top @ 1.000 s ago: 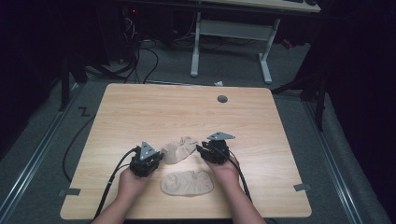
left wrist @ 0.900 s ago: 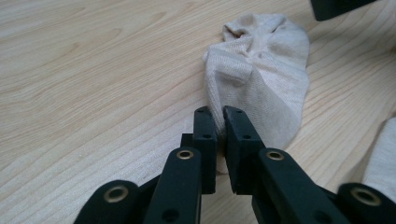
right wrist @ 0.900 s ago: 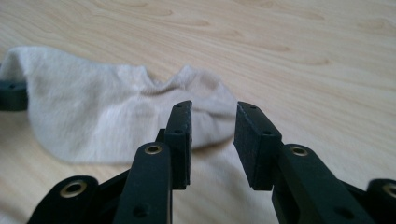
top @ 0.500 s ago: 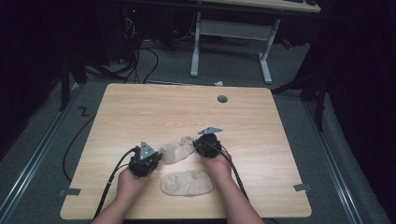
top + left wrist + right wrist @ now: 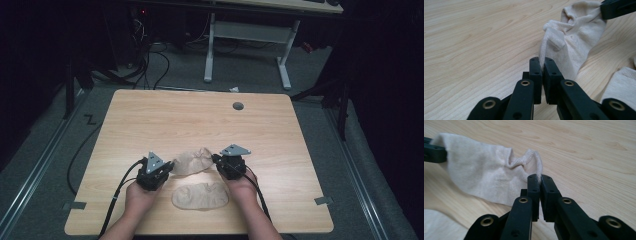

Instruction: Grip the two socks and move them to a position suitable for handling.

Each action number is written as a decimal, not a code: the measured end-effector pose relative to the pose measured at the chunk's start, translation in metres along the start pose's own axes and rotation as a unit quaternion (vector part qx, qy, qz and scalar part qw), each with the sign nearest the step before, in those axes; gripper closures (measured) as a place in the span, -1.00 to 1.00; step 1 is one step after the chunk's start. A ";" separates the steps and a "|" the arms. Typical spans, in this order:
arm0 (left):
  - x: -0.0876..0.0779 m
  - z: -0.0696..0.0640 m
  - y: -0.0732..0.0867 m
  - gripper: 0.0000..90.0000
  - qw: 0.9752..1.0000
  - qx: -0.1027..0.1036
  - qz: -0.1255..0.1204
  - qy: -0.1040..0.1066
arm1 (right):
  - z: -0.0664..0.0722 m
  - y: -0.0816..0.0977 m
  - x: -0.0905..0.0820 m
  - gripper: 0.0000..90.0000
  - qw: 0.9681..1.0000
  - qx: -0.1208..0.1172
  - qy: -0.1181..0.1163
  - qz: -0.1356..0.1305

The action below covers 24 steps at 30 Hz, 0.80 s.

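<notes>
Fingers of both grippers — left gripper (image 5: 169,166), right gripper (image 5: 216,161) — pinch sock (image 5: 192,161) edges, apparently lifted off table (image 5: 200,120).

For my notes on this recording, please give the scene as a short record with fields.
surface: wooden table
held sock: cream sock, stretched between both grippers
left gripper: shut on one end of the sock
right gripper: jaws have just been closing; shut on the sock's other end
second sock: lying flat on the table, nearer the person, untouched

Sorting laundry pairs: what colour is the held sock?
Plain cream sock, no pattern; clearest in the right gripper view.
</notes>
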<state>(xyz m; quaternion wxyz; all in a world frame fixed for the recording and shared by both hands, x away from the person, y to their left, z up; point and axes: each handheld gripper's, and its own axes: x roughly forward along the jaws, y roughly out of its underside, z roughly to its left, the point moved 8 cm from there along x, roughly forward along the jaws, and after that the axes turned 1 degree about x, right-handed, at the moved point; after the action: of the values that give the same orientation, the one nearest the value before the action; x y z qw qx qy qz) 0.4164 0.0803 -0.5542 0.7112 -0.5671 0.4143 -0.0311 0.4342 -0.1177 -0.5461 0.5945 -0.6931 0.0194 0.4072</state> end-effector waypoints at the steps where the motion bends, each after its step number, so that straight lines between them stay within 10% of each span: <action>1: -0.001 0.000 0.000 0.91 1.000 0.000 0.000 0.001 | 0.002 -0.001 -0.003 0.92 1.000 -0.003 -0.002 -0.006; 24: -0.048 -0.026 0.001 0.93 0.999 0.008 0.005 0.042 | 0.027 0.020 -0.060 0.92 0.999 -0.034 -0.007 -0.023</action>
<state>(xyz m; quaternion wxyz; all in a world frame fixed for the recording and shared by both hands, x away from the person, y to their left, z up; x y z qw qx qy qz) 0.3684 0.0846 -0.5286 0.6977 -0.5579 0.4461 -0.0543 0.3688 -0.1283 -0.5261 0.5802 -0.7101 -0.0148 0.3985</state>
